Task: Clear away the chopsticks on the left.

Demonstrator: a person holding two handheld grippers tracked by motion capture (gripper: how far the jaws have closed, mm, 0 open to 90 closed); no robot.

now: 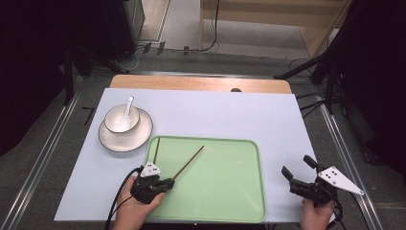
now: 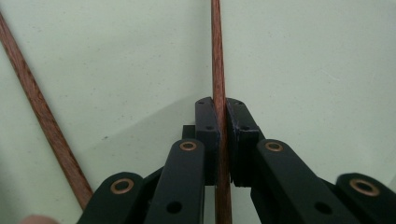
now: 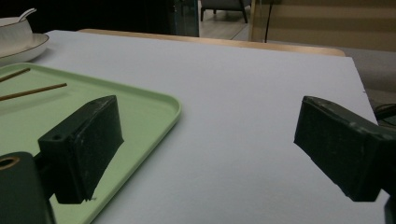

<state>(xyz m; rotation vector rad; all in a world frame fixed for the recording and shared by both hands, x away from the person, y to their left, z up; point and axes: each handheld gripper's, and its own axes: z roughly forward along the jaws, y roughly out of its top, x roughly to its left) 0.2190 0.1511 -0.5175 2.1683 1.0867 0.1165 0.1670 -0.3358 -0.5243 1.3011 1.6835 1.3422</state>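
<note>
Chopsticks (image 1: 188,162) lie in green tray (image 1: 239,201); spoon (image 1: 128,107) in bowl (image 1: 121,120).

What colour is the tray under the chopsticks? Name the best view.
Pale green; the tray shows best in the high view.

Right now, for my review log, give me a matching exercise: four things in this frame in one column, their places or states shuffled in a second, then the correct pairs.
1. spoon
2. clamped chopstick
3. right gripper
4. bowl

A. open, above the white sheet
B. on the plate
C. in the bowl
D. between shut jaws, over the green tray

Pairs: 1-C, 2-D, 3-A, 4-B
</note>
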